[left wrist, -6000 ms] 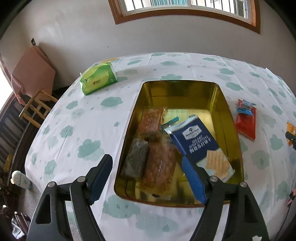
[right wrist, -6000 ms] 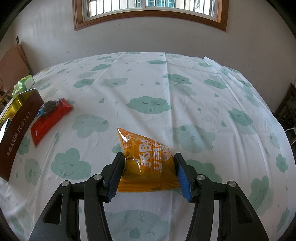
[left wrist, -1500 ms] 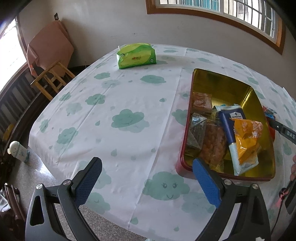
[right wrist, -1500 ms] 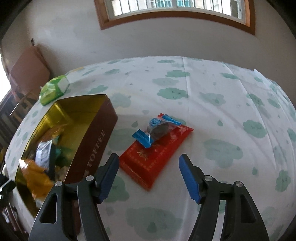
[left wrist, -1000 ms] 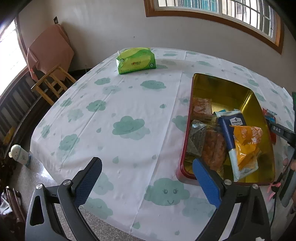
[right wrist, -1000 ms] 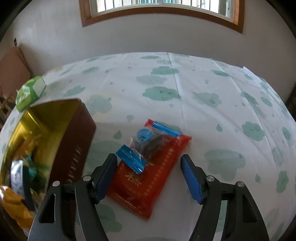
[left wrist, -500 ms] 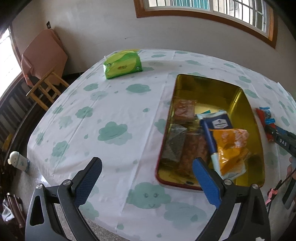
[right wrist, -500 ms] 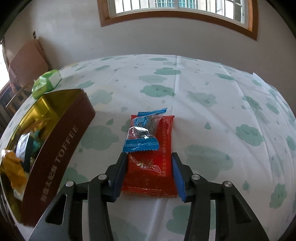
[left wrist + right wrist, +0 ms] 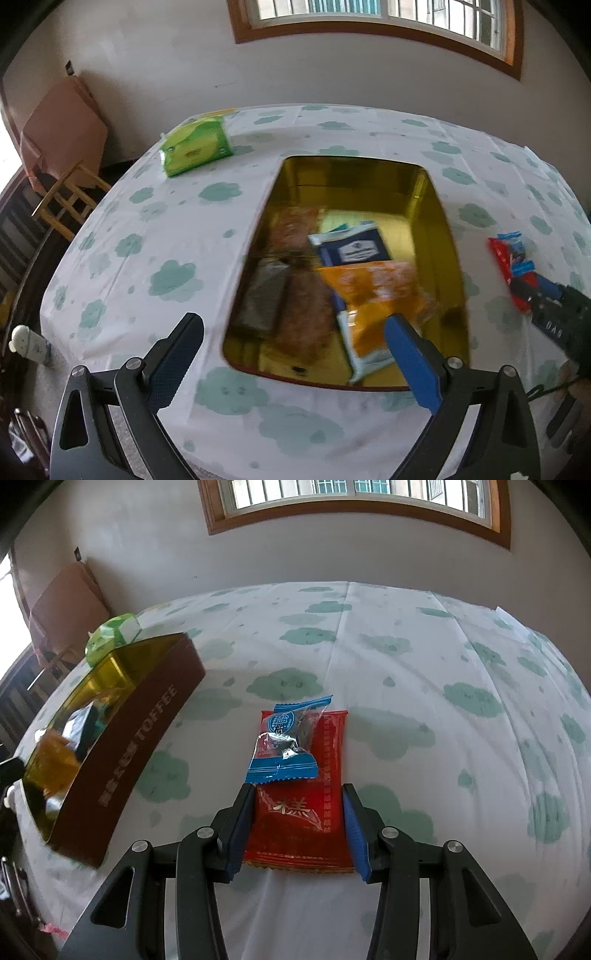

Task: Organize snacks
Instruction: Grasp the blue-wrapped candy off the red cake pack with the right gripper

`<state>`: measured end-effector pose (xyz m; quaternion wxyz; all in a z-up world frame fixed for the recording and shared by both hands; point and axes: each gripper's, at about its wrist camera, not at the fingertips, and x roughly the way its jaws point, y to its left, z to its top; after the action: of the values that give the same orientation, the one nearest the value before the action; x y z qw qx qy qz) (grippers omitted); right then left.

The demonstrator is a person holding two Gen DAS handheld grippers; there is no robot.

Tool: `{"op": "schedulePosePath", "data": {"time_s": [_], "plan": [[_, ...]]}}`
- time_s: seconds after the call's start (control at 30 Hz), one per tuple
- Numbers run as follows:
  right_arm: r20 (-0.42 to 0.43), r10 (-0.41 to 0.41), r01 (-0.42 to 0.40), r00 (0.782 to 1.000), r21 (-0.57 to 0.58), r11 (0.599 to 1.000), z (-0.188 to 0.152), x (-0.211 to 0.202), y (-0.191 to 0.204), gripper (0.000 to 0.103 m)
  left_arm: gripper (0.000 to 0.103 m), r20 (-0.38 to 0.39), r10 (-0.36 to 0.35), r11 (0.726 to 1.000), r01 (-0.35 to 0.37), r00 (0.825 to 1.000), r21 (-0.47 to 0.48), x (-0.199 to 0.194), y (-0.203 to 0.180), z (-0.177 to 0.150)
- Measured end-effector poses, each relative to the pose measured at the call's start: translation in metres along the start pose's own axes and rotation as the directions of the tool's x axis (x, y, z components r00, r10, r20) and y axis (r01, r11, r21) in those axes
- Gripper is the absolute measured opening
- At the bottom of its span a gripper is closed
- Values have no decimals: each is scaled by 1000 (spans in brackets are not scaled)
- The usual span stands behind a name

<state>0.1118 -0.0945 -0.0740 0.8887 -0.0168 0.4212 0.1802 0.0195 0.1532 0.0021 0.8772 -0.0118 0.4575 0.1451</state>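
Observation:
A flat red snack packet (image 9: 301, 808) lies on the cloud-print tablecloth with a small blue-ended candy wrapper (image 9: 286, 746) on top of it. My right gripper (image 9: 300, 823) has its jaws closed against both long sides of the red packet. The brown "TOFFEE" tin (image 9: 136, 749) with a gold inside stands to its left. In the left wrist view the tin (image 9: 448, 251) holds an orange bag (image 9: 373, 291), a blue cracker packet (image 9: 352, 249) and several darker packets. My left gripper (image 9: 291, 354) hangs open and empty above the tin's near end.
A green tissue pack (image 9: 195, 149) lies at the table's far left corner. A wooden chair (image 9: 68, 195) draped in a pink cloth stands beyond the left edge. The red packet (image 9: 506, 266) and my right gripper also show at the right of the left wrist view.
My right gripper has moved onto the red packet and closed its jaws on its sides. My left gripper has swung right, centring over the tin.

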Motion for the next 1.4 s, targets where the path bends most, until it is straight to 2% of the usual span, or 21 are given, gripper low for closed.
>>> {"op": "schedulePosePath", "data": {"time_s": [0.17,0.4,0.83,1.0,1.07,1.4], "plan": [[10,10,-10,1000,5,1000,-3,-3,-1,49,98,0,-35,999,35,999,20,-3,-20,7],[11,20,-20,1000,5,1000,0,1,-1,53,98,-8,-39,998,39,999,48,-4,-38,7],[75,11,-11,997,-4,1000,18,-14,3,53,98,2,-52,997,52,999,49,-8,-40,6],[64,-6,8,998,-25,1000,32,0,14,50,98,-6,-49,998,49,999,43,-7,-38,5],[52,-16,18,999,-30,999,35,6,16,45,98,-11,-50,998,51,999,37,-5,-36,5],[23,-40,41,999,-43,998,35,20,16,34,98,-15,-54,998,54,998,30,-2,-33,6]]}}
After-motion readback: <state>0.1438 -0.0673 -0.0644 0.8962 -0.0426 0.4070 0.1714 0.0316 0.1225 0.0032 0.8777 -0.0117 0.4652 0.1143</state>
